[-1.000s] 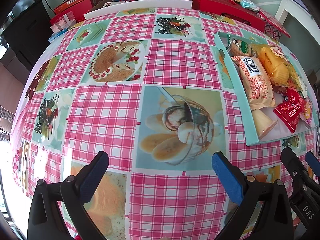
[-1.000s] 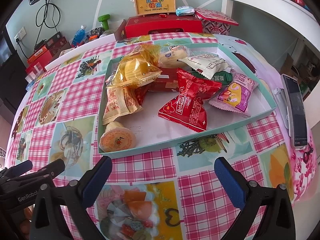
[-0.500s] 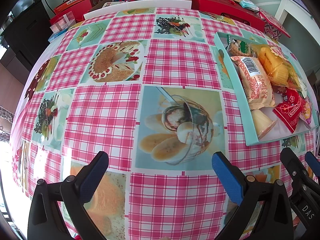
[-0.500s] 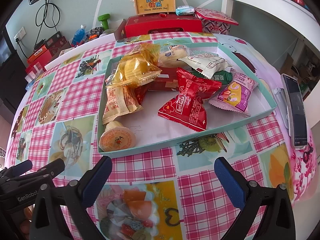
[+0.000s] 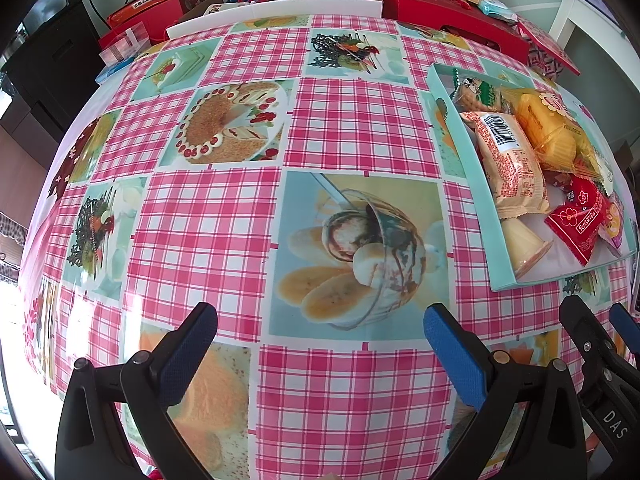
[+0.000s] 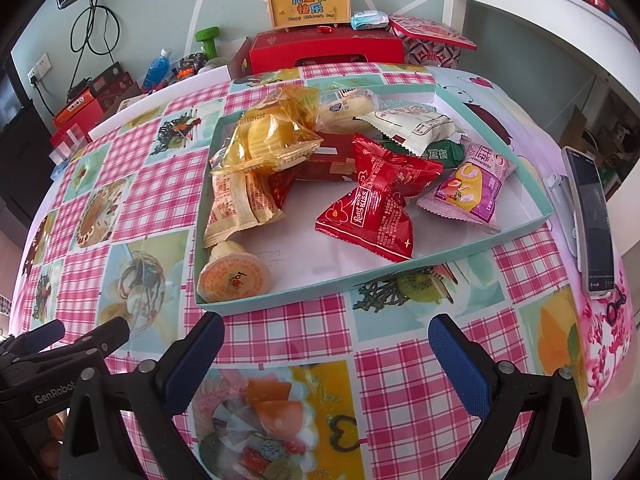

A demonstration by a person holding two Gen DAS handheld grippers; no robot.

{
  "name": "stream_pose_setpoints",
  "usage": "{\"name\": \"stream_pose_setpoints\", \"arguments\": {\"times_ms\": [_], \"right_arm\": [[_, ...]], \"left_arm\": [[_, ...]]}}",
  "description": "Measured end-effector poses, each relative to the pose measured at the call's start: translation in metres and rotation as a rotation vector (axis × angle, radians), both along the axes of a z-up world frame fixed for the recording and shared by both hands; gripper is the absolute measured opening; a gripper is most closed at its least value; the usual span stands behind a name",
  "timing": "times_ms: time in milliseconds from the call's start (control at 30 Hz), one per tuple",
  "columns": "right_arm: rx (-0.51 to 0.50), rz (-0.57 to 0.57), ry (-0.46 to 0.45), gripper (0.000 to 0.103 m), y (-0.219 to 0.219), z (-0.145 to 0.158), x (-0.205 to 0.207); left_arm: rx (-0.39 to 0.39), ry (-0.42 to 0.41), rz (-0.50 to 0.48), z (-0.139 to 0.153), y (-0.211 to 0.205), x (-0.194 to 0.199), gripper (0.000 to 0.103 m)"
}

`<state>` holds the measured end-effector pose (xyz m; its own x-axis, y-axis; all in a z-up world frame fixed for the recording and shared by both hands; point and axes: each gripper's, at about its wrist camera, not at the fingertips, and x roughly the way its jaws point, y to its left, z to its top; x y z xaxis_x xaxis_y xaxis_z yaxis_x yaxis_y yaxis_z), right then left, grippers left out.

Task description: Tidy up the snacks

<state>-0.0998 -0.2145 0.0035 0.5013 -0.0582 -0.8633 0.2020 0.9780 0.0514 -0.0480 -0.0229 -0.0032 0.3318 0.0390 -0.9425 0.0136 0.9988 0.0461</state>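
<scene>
A shallow teal tray (image 6: 532,222) on the checked tablecloth holds several snack packs: a red pack (image 6: 378,206), a yellow bag (image 6: 268,142), an orange-printed pack (image 6: 238,204), a pink-purple pack (image 6: 474,184), a white pack (image 6: 412,126) and a jelly cup (image 6: 234,278). The tray (image 5: 460,148) also shows at the right in the left wrist view. My right gripper (image 6: 326,360) is open and empty, just in front of the tray. My left gripper (image 5: 320,352) is open and empty over bare tablecloth, left of the tray.
A phone (image 6: 592,216) lies on the table's right edge. Red gift boxes (image 6: 324,50), a yellow box (image 6: 308,2), a blue bottle (image 6: 156,70) and a green dumbbell (image 6: 208,38) crowd the far side. The table drops off at left and right.
</scene>
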Motion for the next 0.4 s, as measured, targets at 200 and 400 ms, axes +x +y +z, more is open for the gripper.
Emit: {"name": "stream_pose_setpoints", "arguments": {"times_ms": [200, 400], "right_arm": [[0.000, -0.001, 0.000, 0.103, -0.0001, -0.0001, -0.0001], [0.000, 0.000, 0.000, 0.103, -0.0003, 0.0000, 0.0002]], "left_arm": [[-0.005, -0.011, -0.005, 0.0023, -0.0013, -0.0020, 0.102], [-0.013, -0.015, -0.012, 0.0040, -0.0052, -0.0041, 0.102]]}}
